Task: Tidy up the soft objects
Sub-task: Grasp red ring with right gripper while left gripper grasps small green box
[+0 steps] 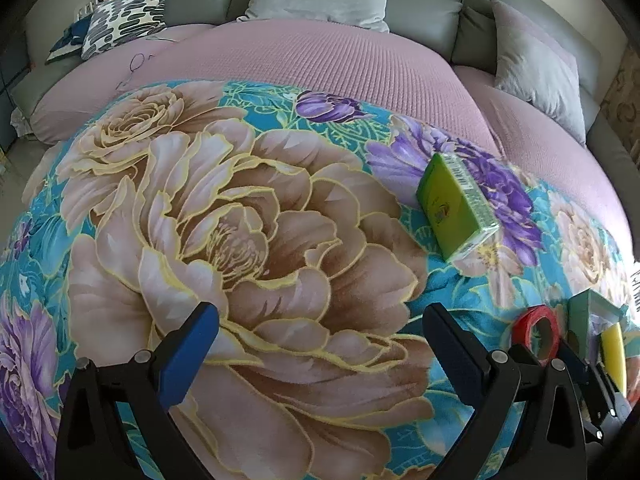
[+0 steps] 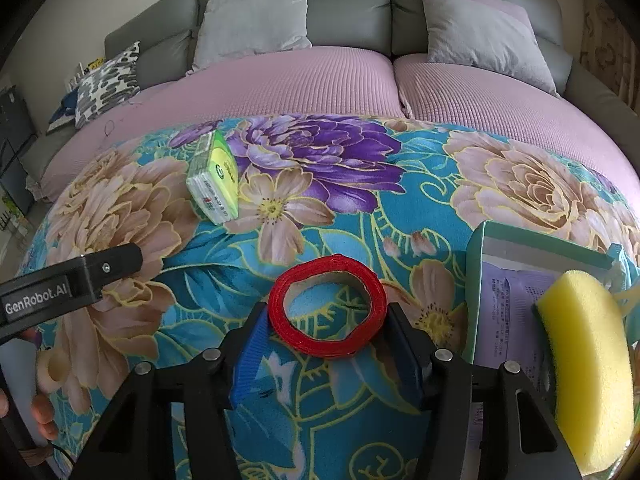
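A red ring of soft tape (image 2: 328,307) sits between the blue pads of my right gripper (image 2: 326,334), squeezed slightly out of round, above the floral blanket (image 2: 360,208). A yellow sponge (image 2: 592,368) stands in a teal box (image 2: 478,264) at the right. A green tissue pack (image 2: 216,178) lies on the blanket farther back; it also shows in the left wrist view (image 1: 456,208). My left gripper (image 1: 320,344) is open and empty over the large pink flower print. The red ring (image 1: 538,330), teal box (image 1: 584,316) and sponge (image 1: 612,356) show at its lower right.
The blanket covers a pink-quilted sofa (image 2: 320,80) with grey cushions (image 2: 256,20) and a patterned cushion (image 2: 106,80) at the back left. The left gripper's body (image 2: 68,284) reaches in from the left in the right wrist view.
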The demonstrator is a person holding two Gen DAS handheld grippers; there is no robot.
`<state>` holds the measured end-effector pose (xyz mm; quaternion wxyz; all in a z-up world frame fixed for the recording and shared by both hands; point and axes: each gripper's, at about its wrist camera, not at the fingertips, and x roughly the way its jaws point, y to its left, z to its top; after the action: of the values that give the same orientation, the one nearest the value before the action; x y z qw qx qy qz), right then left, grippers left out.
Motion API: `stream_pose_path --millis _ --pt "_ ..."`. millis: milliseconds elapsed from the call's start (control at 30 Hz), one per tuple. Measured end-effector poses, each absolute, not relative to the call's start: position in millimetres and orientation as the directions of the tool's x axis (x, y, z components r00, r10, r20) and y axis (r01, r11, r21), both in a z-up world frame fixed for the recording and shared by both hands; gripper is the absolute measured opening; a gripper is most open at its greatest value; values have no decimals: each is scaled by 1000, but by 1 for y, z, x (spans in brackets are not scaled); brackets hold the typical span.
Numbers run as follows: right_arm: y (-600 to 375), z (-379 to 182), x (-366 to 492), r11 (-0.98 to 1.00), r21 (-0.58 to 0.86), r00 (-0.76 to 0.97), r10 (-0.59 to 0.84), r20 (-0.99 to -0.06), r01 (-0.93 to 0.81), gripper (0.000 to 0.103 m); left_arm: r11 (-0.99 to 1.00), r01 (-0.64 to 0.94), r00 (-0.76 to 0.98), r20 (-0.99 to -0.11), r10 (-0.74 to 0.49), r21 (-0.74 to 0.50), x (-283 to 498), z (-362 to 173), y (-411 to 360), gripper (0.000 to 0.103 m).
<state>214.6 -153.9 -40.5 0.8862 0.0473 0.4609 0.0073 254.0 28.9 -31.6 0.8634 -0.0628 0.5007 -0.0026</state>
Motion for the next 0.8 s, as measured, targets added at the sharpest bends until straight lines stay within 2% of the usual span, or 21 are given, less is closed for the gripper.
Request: stream_pose_path --millis 267,500,533,600,733,800 --pt "-171 -21 209 990 119 639 44 -768 76 60 962 29 562 -791 -241 -272 267 -14 14 101" --pt "-188 6 201 986 123 709 4 -705 117 60 961 119 601 -753 -270 -250 293 2 -22 99" --pt "-191 8 200 985 124 713 0 -701 122 60 963 120 598 -756 -265 -242 297 1 -26 96" --pt "-196 12 198 983 128 719 -7 -695 133 60 965 120 577 -774 -260 -234 305 -5 -33 73" --pt "-204 16 195 980 133 725 -17 -689 150 60 965 116 541 -800 -259 -234 313 -20 -41 65" --pt "-206 17 194 979 135 727 -19 -687 154 60 964 107 529 -807 -262 -243 313 -26 -43 39"
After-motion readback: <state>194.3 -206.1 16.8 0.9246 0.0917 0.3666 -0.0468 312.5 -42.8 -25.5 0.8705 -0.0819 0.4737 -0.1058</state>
